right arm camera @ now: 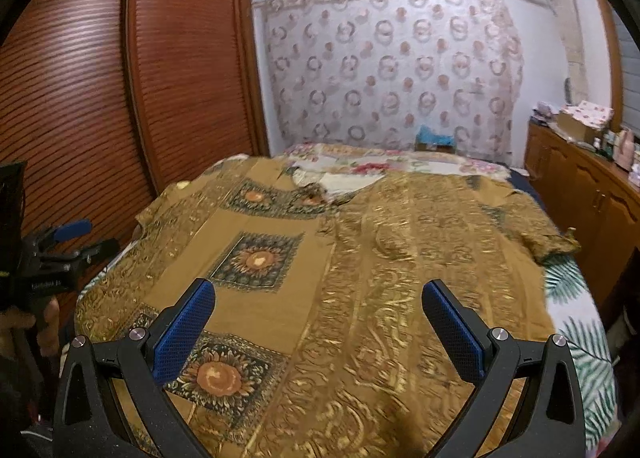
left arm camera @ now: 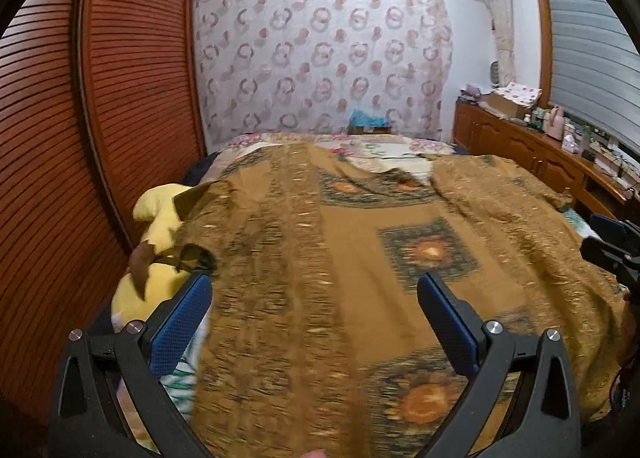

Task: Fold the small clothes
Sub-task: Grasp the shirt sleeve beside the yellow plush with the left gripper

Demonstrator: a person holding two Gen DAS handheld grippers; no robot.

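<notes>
A brown-gold shirt (left arm camera: 340,242) with sunflower squares lies spread flat on the bed, collar toward the far wall; the right wrist view shows the same shirt (right arm camera: 360,250) with its short sleeves out to both sides. My left gripper (left arm camera: 314,298) hovers open above the shirt's lower left part, nothing between its blue pads. My right gripper (right arm camera: 318,308) is open too, above the lower middle of the shirt. In the right wrist view the left gripper (right arm camera: 68,238) appears at the far left edge, held by a hand.
A yellow plush toy (left arm camera: 156,225) lies at the bed's left edge against the louvred wardrobe (left arm camera: 100,117). A leaf-print sheet (right arm camera: 584,338) shows at the bed's right side. A wooden cabinet (right arm camera: 592,193) with clutter runs along the right wall. Floral bedding (right arm camera: 380,165) lies at the head.
</notes>
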